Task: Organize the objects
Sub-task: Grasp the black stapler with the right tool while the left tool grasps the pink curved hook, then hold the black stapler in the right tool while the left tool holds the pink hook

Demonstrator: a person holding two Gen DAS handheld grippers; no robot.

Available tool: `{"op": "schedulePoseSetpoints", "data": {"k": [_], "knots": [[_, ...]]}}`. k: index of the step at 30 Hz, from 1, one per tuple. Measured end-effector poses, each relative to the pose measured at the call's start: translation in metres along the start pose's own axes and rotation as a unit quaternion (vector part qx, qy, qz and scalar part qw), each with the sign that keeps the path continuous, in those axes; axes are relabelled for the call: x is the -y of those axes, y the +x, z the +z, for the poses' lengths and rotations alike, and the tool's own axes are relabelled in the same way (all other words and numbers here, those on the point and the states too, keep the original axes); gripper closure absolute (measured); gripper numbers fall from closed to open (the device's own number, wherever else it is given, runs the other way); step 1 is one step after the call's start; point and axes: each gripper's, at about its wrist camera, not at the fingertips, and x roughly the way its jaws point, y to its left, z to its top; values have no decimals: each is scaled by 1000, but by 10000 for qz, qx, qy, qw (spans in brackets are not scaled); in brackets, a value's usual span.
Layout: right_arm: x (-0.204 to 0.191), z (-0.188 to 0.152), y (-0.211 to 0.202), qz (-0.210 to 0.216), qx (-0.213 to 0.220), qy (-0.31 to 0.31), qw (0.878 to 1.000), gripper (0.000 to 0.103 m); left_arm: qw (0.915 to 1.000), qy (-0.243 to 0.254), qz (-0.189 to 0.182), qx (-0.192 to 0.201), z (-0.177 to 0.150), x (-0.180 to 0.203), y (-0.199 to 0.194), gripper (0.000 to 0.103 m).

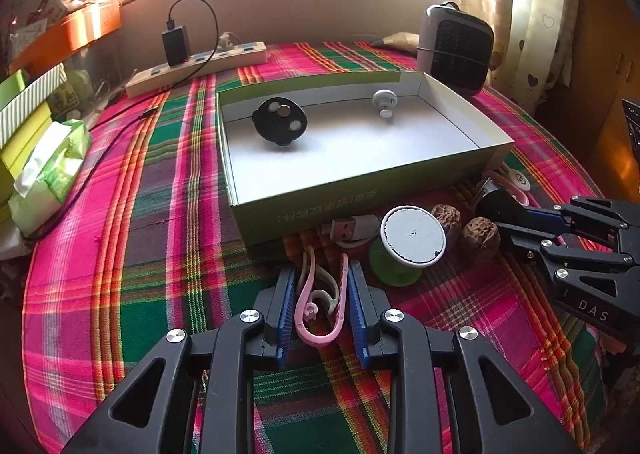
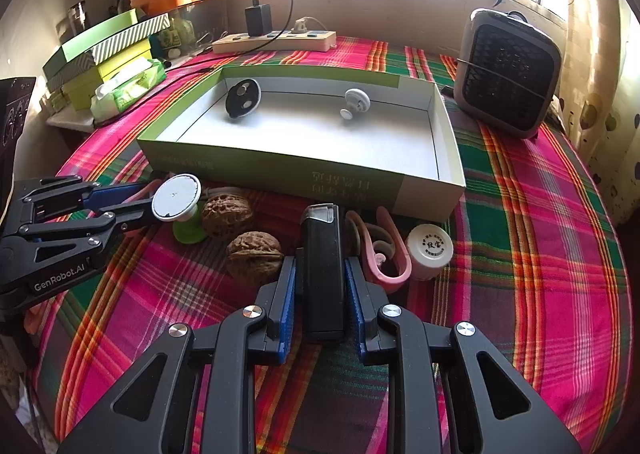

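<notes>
In the left wrist view my left gripper (image 1: 322,270) is shut on a pink-and-white looped hook (image 1: 316,339) that lies on the plaid cloth, its blue pads against both sides. In the right wrist view my right gripper (image 2: 320,261) is shut on a black rectangular block with a clear cap (image 2: 323,246). The open green box (image 1: 360,190) just beyond holds a black disc (image 1: 280,122) and a white knob (image 1: 384,102). In front of the box stand a green spool with a white round top (image 1: 412,236), two walnuts (image 2: 226,216) (image 2: 254,254), a second pink hook (image 2: 384,254) and a small white jar (image 2: 430,250).
A USB plug and cable (image 1: 348,228) lie by the box's near wall. A power strip (image 1: 200,66) with a charger runs along the back. A small heater (image 1: 456,48) stands at the back right. A tissue pack (image 1: 52,170) and stacked boxes (image 2: 108,50) crowd the left edge.
</notes>
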Motion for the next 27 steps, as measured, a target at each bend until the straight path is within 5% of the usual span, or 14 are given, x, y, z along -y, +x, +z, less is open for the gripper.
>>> {"op": "schedulePoseSetpoints", "data": {"k": [27], "knots": [[0, -1, -1, 12, -8, 28, 10000, 79, 9996, -139, 238, -1, -2, 1, 0, 80]]}}
